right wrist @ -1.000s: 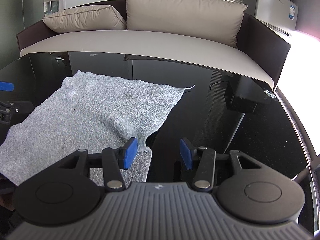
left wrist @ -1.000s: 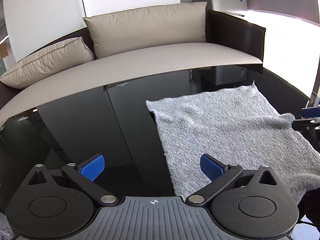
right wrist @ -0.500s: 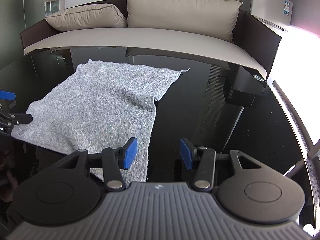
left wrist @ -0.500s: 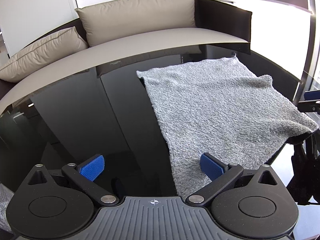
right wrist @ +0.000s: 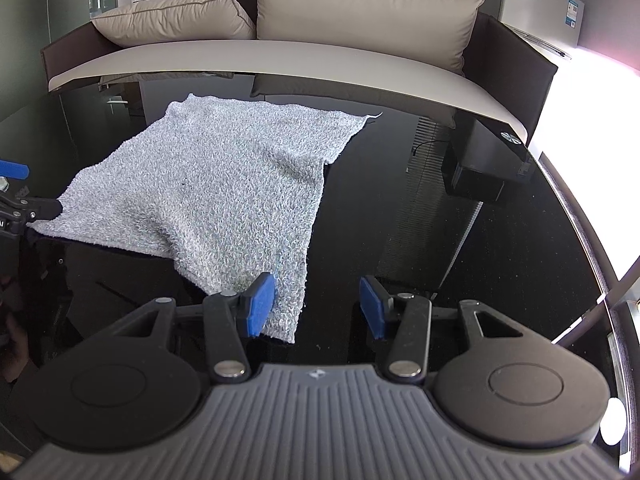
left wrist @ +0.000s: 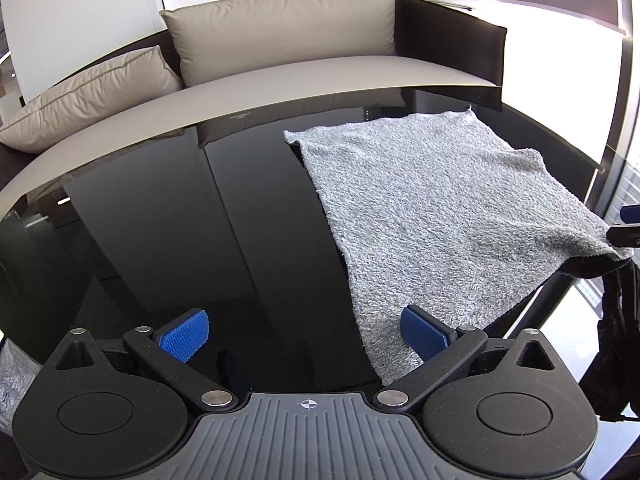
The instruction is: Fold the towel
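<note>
A grey terry towel [left wrist: 440, 208] [right wrist: 224, 188] lies spread on the glossy black table [left wrist: 200, 220]. Its far edge rests flat, while its near edge is raised off the surface with a dark shadow beneath. My left gripper [left wrist: 304, 332] is open; the towel's near left corner lies against its right pad [left wrist: 424, 338]. My right gripper [right wrist: 317, 306] is open too, and the near right corner hangs beside its left pad [right wrist: 262, 306]. Each gripper shows at the edge of the other's view, the right gripper [left wrist: 628, 224] and the left gripper [right wrist: 20, 192], each touching a lifted corner.
A beige sofa [left wrist: 280, 76] with two cushions curves behind the table's far edge. A grey fridge [right wrist: 540, 4] stands at the back right beside bright windows. A black box [right wrist: 476, 184] shows through the glass on the right. Bare black table [right wrist: 460, 260] lies on both sides of the towel.
The towel has been drawn out flatter and its wrinkle near the right side is gone. Both grippers have pulled back toward the near edge, which now hangs raised. Both stayed open.
</note>
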Tool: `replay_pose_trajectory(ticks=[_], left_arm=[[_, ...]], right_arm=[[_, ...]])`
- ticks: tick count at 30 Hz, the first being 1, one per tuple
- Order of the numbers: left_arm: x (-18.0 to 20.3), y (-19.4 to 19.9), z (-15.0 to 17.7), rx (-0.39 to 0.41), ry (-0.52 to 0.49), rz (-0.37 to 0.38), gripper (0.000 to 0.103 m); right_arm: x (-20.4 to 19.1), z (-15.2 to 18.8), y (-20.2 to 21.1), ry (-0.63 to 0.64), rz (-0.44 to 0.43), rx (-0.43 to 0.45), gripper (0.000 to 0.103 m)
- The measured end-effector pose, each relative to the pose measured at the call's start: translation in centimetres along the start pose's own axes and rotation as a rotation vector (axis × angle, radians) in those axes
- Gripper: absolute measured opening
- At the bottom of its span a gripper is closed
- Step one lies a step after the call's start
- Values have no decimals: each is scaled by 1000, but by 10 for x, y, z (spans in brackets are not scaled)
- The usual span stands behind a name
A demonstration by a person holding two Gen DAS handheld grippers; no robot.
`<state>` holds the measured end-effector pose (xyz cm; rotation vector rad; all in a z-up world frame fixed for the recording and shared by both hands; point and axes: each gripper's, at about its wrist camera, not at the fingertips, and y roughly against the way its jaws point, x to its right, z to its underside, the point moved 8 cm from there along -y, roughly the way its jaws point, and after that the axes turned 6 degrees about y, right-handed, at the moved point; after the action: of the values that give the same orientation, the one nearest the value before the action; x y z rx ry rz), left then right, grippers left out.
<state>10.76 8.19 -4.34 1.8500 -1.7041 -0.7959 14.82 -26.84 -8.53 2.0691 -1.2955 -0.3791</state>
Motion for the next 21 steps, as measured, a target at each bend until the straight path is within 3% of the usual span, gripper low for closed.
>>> replay_pose_trajectory(ticks=[6,7,9,10,21], left_arm=[[-6,1,1,-5,-3,5,102],[-7,1,2,-7,-2,7,102],[-12,1,2,-13,7,7,102],[-14,1,2,-13,10,6,102],[-28,5,7,-1,11,-42,102]], right_arm=[[-2,6,6,-7,1,0,50],[-1,6,7,-10,6,0,53],[3,7,6,-18,30,-2,67],[5,7,5,-24,34,-4,69],[4,6,5,-4,52,-6,69]])
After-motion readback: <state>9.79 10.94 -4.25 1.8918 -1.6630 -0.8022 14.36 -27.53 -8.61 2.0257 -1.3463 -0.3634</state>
